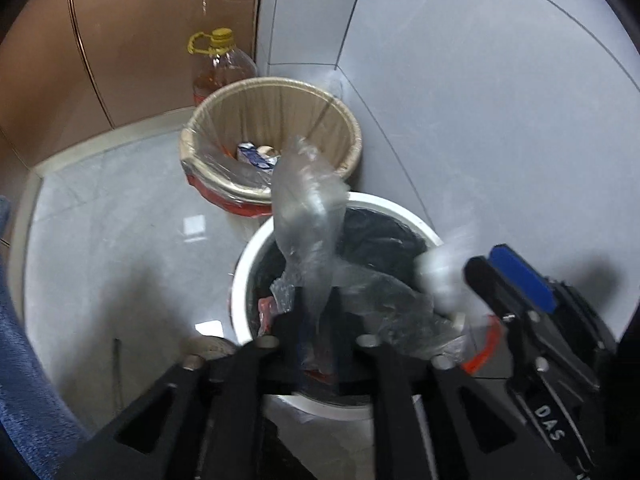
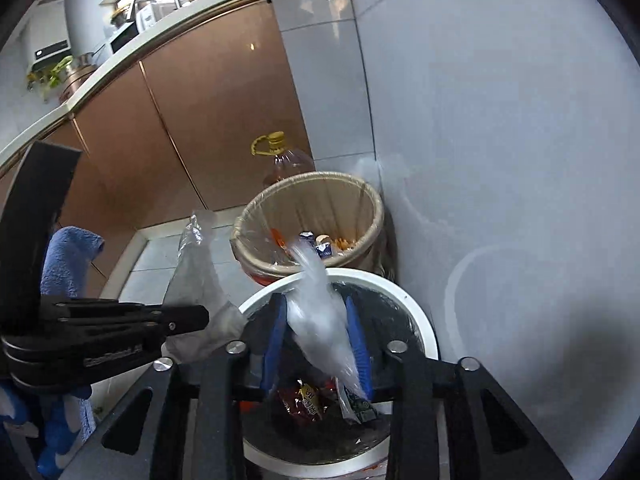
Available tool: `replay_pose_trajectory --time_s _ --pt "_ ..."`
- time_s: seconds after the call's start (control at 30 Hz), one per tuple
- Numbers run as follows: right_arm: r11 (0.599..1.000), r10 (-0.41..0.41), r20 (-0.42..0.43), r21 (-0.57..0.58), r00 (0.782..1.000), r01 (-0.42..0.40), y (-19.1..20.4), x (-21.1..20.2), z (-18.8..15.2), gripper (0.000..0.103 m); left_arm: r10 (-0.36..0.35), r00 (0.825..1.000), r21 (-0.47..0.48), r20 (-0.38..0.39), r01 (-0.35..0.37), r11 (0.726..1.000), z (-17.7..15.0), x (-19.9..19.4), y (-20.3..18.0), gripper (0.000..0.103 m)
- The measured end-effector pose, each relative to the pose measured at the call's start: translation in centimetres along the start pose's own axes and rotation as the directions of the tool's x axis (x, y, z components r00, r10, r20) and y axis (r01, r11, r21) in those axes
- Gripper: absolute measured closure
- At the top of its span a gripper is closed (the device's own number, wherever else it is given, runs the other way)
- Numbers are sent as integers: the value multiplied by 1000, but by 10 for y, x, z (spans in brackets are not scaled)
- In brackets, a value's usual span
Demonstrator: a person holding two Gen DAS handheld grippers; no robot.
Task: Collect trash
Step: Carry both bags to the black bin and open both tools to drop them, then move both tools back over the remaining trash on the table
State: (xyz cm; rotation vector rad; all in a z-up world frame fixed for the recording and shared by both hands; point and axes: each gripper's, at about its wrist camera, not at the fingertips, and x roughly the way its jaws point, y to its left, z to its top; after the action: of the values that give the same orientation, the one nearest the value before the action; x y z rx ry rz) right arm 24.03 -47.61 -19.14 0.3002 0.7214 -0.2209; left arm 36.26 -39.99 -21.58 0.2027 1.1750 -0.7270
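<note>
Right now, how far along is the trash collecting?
Partly done: snack wrappers already lie inside the white bin. In hand: each gripper pinches clear plastic over that bin, the left gripper a crumpled bag, the right gripper a blurred piece. Left: letting both drop in.

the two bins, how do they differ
The white bin has a dark liner; the beige bin has a clear one. The white bin sits nearer, right under both grippers; the beige bin stands farther back by the oil bottle. The white bin holds snack wrappers, the beige bin a small carton and scraps. Both are round, open-topped and on the floor.
</note>
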Motion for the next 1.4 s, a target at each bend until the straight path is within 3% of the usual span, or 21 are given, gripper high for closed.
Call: replay_pose_trajectory --time_s 0.03,0.07,0.37,0.5,0.57,0.67,0.9,0.97,1.1,1.3,1.4 --pt "1000 -3 0 2 1000 3 0 1 1 66 -24 1000 -15 8 24 1000 1 -2 3 59" --pt "1000 -11 1 0 1000 11 0 0 1 63 -34 999 -20 18 34 999 1 -5 5 48" --pt "999 -40 92 3 995 39 12 -45 21 60 -59 992 -109 112 71 992 -4 -58 17 48" --pt "1000 -24 136 -14 990 27 26 -73 28 56 3 979 -93 202 16 995 -9 -102 15 48" --pt "1000 -13 163 -18 987 16 32 -91 31 53 29 965 -85 260 -7 996 -17 -132 12 48" --pt "1000 2 220 -23 976 3 43 -124 35 48 68 935 -80 349 -43 996 -33 -179 6 48" --pt "995 77 341 -86 937 -51 84 -203 43 40 143 874 -30 465 -146 989 -78 -282 -9 48" --pt "992 102 377 -104 921 -67 97 -226 45 40 176 842 -41 510 -181 983 -96 -315 -8 42" --pt "983 157 430 -152 889 -100 122 -267 47 40 228 779 -83 584 -222 972 -135 -375 2 41" --pt "970 215 478 -206 852 -129 153 -319 43 35 295 711 -153 638 -259 954 -184 -435 18 41" --pt "960 249 493 -241 834 -144 171 -343 40 35 343 673 -208 656 -276 938 -210 -459 29 34"
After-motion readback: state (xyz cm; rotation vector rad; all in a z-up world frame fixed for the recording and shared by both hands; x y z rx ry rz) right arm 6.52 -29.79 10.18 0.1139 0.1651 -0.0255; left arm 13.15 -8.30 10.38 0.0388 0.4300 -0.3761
